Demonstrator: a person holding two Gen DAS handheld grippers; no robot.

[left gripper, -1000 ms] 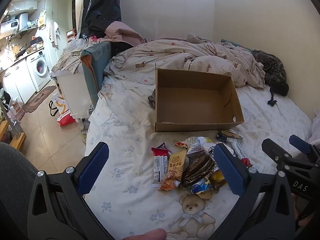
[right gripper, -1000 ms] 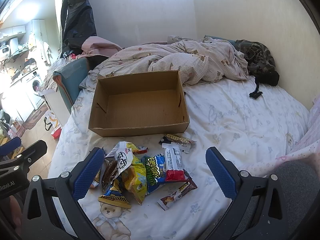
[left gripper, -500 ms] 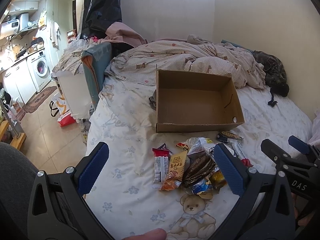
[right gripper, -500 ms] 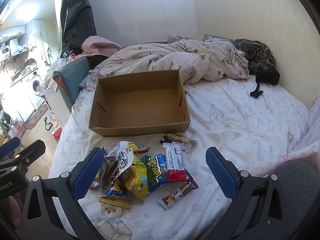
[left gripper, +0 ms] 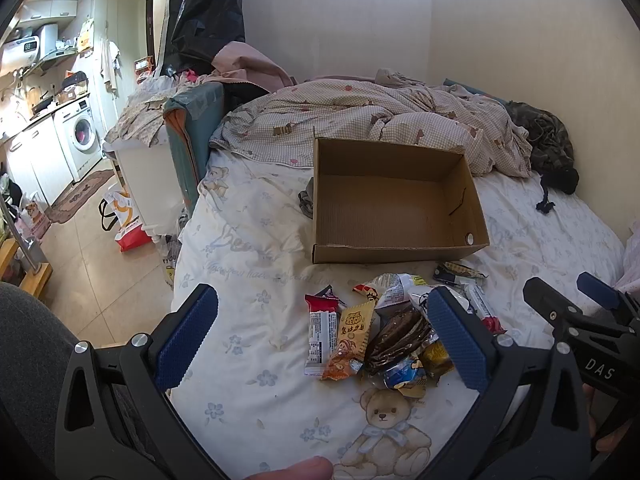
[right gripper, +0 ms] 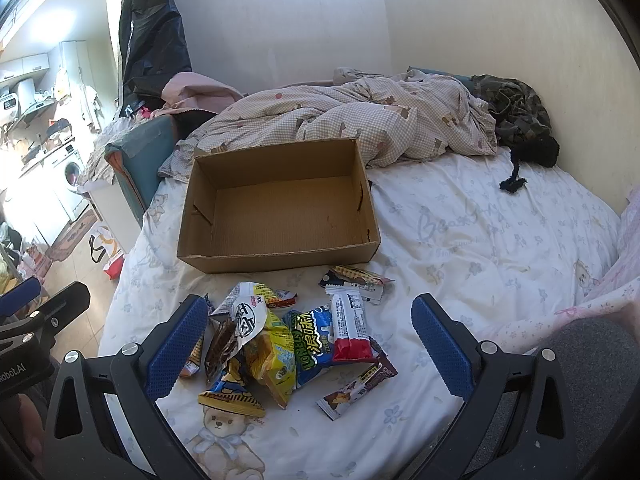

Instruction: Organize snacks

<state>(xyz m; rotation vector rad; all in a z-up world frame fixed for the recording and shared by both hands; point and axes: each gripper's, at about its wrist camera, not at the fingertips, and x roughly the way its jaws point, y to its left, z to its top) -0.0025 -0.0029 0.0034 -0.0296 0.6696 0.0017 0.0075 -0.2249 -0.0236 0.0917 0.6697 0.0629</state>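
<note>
An empty cardboard box [left gripper: 396, 204] [right gripper: 280, 208] lies open on the bed. A pile of snack packets [left gripper: 384, 332] [right gripper: 288, 336] lies on the sheet just in front of it. It holds a red-and-white bar [right gripper: 350, 322], a blue bag [right gripper: 314, 342], a yellow bag [right gripper: 272, 350] and an orange packet [left gripper: 352, 336]. My left gripper [left gripper: 320, 332] is open and empty above the pile's left side. My right gripper [right gripper: 308, 340] is open and empty above the pile. Each gripper shows at the edge of the other's view.
A rumpled checked quilt [left gripper: 360, 120] lies behind the box, with dark clothing [left gripper: 548, 144] at the far right corner. The bed's left edge drops to a tiled floor [left gripper: 92, 256] with bags and a white cabinet [left gripper: 148, 176]. A wall bounds the bed's right side.
Both views have shifted very slightly; the box and the snacks lie where they were. Both grippers stay open.
</note>
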